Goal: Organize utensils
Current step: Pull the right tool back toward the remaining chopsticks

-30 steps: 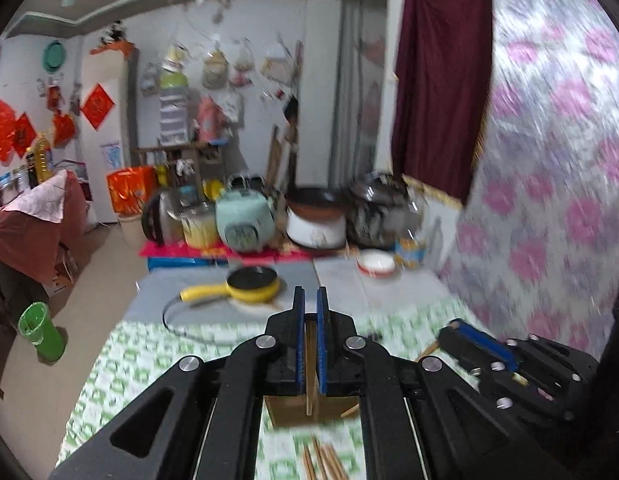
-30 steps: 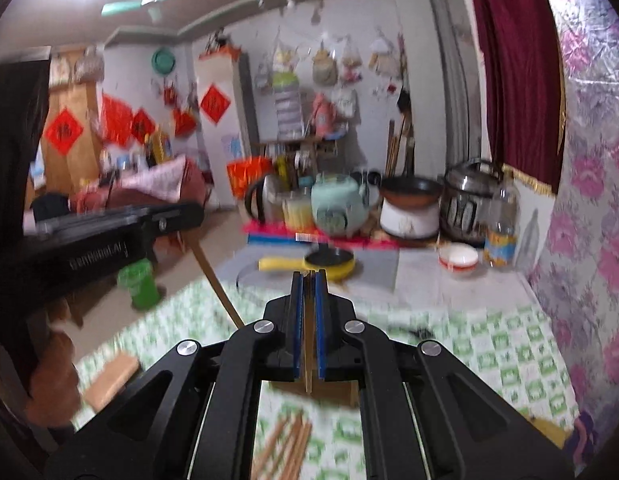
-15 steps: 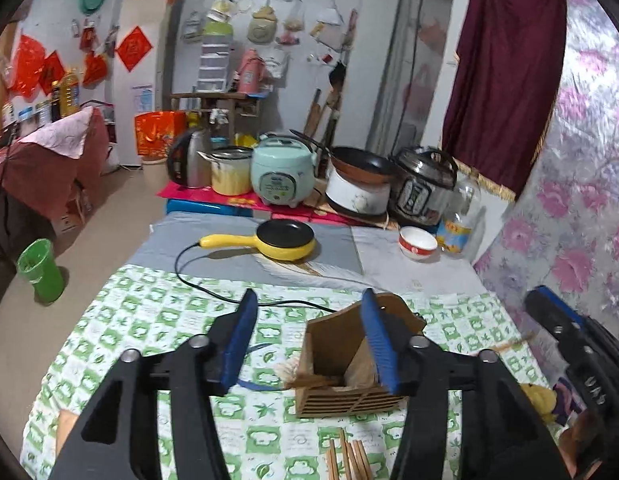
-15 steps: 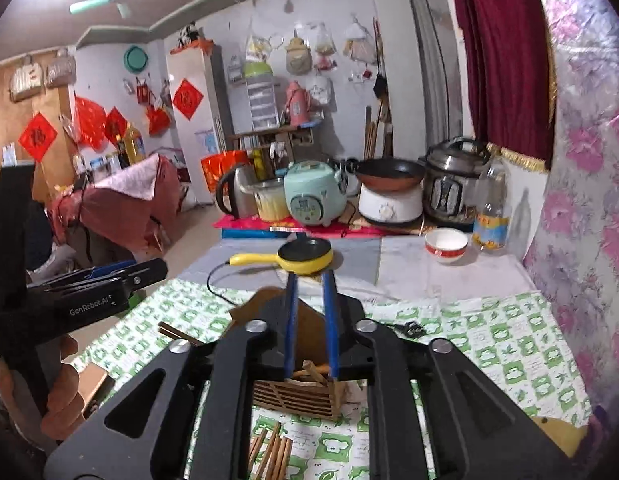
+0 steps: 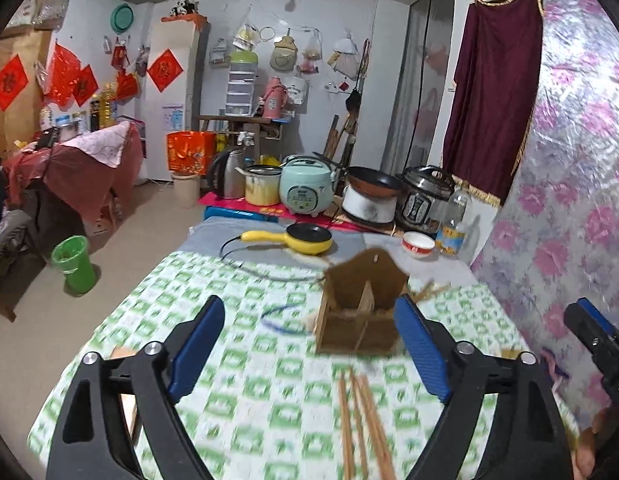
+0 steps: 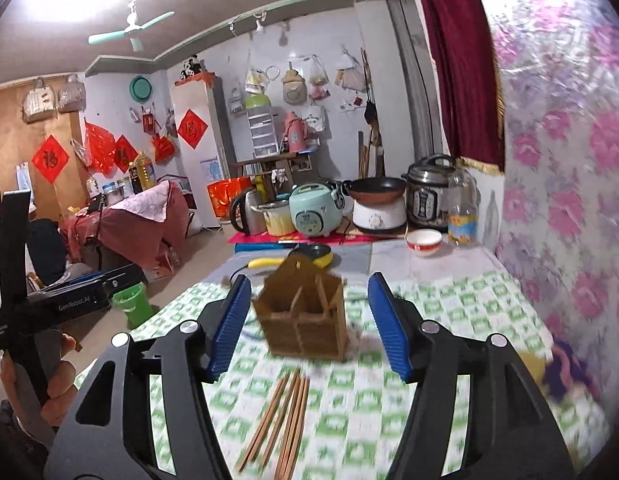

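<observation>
A brown wooden utensil holder with divided compartments stands on the green-checked tablecloth; it also shows in the right wrist view. Several wooden chopsticks lie loose on the cloth in front of it, also seen in the right wrist view. My left gripper is open and empty, hovering before the holder. My right gripper is open and empty, framing the holder from a little way back. The left gripper's body shows at the left of the right wrist view.
A yellow electric pan with a black cord lies behind the holder. A red-rimmed bowl, a bottle and cookers stand at the far end. A floral-covered wall runs along the right. A green bin stands on the floor left.
Both grippers were shut, each on a chopstick over the holder, then opened wide and drew back. The chopsticks are no longer between the fingers.
</observation>
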### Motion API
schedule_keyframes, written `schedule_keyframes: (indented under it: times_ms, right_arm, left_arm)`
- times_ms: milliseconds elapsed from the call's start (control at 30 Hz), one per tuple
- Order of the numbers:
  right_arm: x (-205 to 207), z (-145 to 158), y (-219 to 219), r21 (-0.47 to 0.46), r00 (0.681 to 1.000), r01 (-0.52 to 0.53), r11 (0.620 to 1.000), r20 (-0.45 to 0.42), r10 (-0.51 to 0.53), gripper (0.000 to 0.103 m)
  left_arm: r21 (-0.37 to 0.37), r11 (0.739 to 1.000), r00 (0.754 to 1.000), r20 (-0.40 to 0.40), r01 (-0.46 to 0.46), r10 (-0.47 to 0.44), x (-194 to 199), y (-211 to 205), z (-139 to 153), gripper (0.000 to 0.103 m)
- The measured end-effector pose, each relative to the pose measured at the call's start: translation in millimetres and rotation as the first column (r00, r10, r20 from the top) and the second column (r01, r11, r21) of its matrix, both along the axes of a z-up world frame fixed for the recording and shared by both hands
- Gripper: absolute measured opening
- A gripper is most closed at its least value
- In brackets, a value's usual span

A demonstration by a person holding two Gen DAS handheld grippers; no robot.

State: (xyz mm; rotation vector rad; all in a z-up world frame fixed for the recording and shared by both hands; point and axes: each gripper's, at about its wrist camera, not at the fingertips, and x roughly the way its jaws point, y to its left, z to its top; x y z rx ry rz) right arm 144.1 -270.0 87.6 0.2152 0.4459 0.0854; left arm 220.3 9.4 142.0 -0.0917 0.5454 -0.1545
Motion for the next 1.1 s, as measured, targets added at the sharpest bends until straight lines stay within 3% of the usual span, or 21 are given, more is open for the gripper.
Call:
schedule_keyframes:
  times_ms: [133,200,367,600,800,1100]
  right_arm:
    - [-56,-18,2,0.006,1.0,0.0,1.0,-0.022,0.0,0.07]
    - [-80,-27,1,-0.01,1.0,0.004,1.0,-0.021,-0.004,0.08]
    - [-113,-59,-1,-0.06,0.998,0.053,0.997,-0.041,-0.055,0.086]
    - [-88,-118,6,-0.106,0.981,0.016,0.994,-0.191,-0.037,0.086]
    - [-64,-158,21,-0.168,0.956,-0.038,0.985,-0.293,-0.013,0.086]
    - [-37,-165,20,-0.176,0.946,-0.06,0.983,-0.325,0.0,0.089]
  left_arm:
    - [0.018,1.0,1.0,-0.007,-0.021,0.021,-58,6,-23,0.093]
    - [0.029,0.999,1.0,0.001,-0.03,0.03,-87,11,-40,0.097]
    - [0.055,0.997,0.997,-0.059,-0.047,0.051,-121,22,-98,0.097]
    - [0.169,0.986,0.983,-0.179,-0.012,0.042,-107,18,-169,0.097]
    - [0.215,0.973,0.969,-0.246,0.081,-0.026,-90,-5,-200,0.097]
    - [0.217,0.957,0.925,-0.366,0.19,-0.1,-50,-35,-222,0.097]
